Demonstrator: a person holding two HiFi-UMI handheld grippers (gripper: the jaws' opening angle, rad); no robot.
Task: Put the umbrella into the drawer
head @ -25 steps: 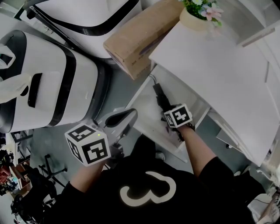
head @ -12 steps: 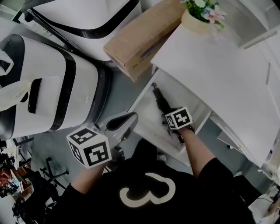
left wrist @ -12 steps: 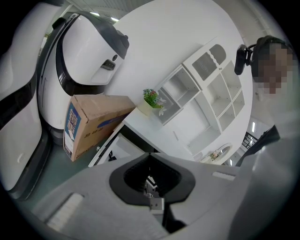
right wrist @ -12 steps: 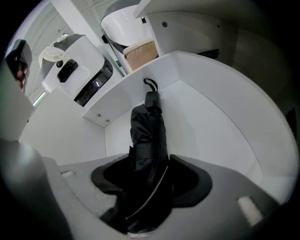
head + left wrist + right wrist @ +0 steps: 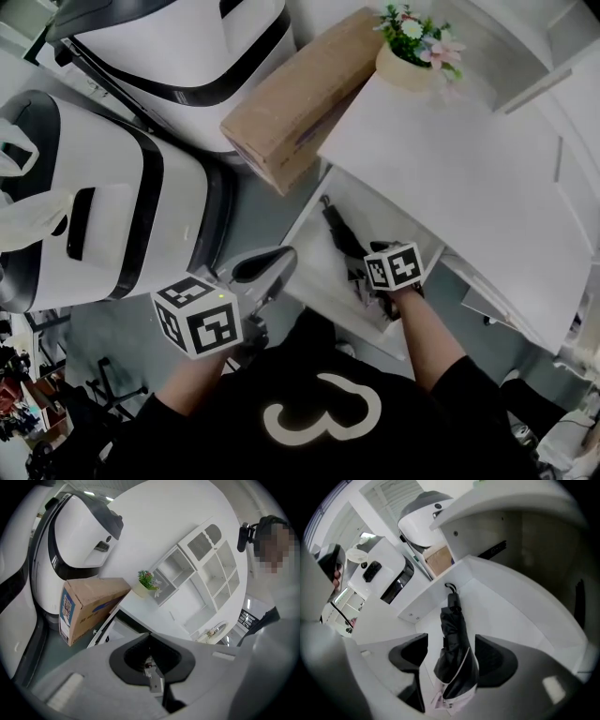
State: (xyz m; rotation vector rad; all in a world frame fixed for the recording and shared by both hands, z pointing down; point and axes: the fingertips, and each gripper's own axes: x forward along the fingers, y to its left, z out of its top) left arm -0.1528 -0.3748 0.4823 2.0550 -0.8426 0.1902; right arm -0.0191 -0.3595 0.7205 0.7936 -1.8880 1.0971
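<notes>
**Grey floor, open drawer: umbrella laid down, right gripper let go**

Grey floor is seen beneath the person. Nearest the body, the left gripper (image 5: 151,658) is held above it, just outside the drawer (image 5: 319,253). Its jaws are closed together and nothing is carried between them.

A little farther on, the right gripper (image 5: 451,651) is held low inside the open drawer with its jaws spread apart. The folded black umbrella (image 5: 452,639) lies lengthwise between them on the drawer's white bottom, its looped end pointing toward the back. A clear gap is seen at the left jaw. At the right jaw the cloth comes very close, and contact cannot be ruled out.

Compared with a second ago, the right gripper's marker cube is found slightly nearer the person, while the umbrella has been left in the same part of the drawer. From this it is judged that the umbrella has been released and the placing is as good as done. Only drawing the gripper out, and perhaps shutting the drawer, appears to remain.

Counted near to far:
- Two grippers, one umbrella and one drawer, which is pulled out of one white cabinet (image 5: 469,178).
- One cardboard box (image 5: 291,98) beside the cabinet.
- One flower pot (image 5: 403,66) on the cabinet top.
- Two large white machines banded in black (image 5: 112,206), farthest off.
</notes>
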